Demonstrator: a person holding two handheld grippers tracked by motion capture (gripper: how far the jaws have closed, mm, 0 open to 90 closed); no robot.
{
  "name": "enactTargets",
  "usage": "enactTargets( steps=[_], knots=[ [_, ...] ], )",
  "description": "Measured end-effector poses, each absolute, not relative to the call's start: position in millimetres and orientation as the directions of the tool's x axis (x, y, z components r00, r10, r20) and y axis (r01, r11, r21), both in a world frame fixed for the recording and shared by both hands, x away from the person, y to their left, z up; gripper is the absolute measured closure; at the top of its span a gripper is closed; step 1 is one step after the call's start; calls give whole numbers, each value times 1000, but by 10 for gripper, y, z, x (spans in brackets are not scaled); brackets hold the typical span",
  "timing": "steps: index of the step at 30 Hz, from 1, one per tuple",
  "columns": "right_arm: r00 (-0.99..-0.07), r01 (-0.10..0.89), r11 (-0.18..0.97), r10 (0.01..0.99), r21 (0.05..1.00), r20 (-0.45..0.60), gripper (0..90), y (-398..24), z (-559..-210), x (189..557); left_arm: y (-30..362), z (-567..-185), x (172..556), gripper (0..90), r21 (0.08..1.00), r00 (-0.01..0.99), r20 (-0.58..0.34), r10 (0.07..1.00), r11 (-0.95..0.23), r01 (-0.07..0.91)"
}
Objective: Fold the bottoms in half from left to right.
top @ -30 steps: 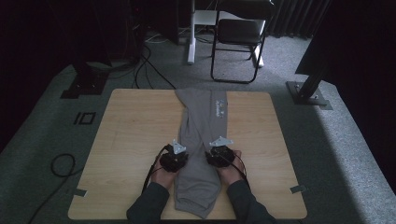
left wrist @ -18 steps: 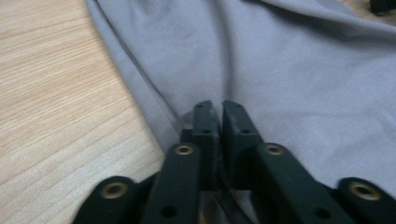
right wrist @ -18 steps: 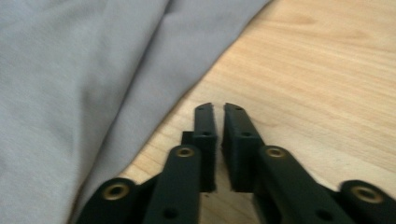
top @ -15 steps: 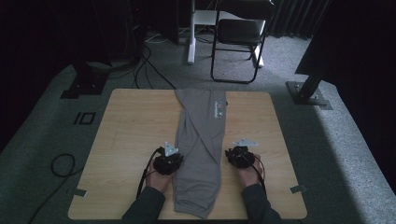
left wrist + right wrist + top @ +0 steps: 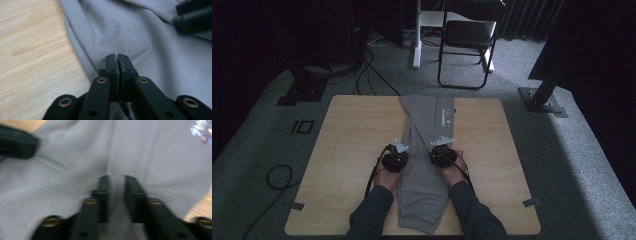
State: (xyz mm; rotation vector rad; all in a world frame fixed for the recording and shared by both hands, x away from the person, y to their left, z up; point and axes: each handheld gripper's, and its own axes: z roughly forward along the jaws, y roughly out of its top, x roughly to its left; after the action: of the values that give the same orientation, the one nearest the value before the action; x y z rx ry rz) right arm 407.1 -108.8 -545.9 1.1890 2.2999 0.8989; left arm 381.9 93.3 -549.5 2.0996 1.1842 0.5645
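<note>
Grey trousers lie along the tabletop, their near hem cut off by the frame. The left gripper is closed at their edge, any pinched cloth hidden. The blurred right gripper stands parted over them.

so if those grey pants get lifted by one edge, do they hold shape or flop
Likely flop: the grey pants lie in soft folds and wrinkles on the table. Probably light, and the knit-looking cloth should drag rather than slide. The left tool looks shut at a fold.

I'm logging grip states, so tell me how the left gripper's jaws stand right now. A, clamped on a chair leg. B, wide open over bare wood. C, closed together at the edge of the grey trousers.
C: the left gripper has its jaws pressed together at a fold of the grey trousers.
</note>
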Motion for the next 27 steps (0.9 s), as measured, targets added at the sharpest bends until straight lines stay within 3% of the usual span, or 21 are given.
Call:
enactTargets(
  steps=[2,7,14,18,22,26,27],
  knots=[
    [-518,601,391,855,698,-33,883,-1186,-5437,4082,957,-5503,3800,896,723,496,56,867,-378,579],
    [-449,642,291,893,710,40,890,-1555,-5420,4058,1031,-5516,3758,898,734,482,24,876,-343,586],
    [-464,648,269,882,713,88,885,-1688,-5491,3965,1023,-5520,3623,899,733,504,34,863,-364,574],
    [-475,646,268,874,715,102,818,-1742,-5495,3888,1049,-5522,3491,900,734,508,33,860,-366,572],
    [-422,663,233,901,712,99,799,-1864,-5498,3876,1141,-5522,3492,899,737,488,12,873,-337,586],
    [-437,646,224,892,730,112,752,-1858,-5449,3875,1200,-5508,3561,800,739,464,-11,886,-306,601],
    [-495,596,239,861,767,116,682,-1760,-5373,3878,1205,-5459,3576,768,761,479,-26,877,-293,578]
  ],
)
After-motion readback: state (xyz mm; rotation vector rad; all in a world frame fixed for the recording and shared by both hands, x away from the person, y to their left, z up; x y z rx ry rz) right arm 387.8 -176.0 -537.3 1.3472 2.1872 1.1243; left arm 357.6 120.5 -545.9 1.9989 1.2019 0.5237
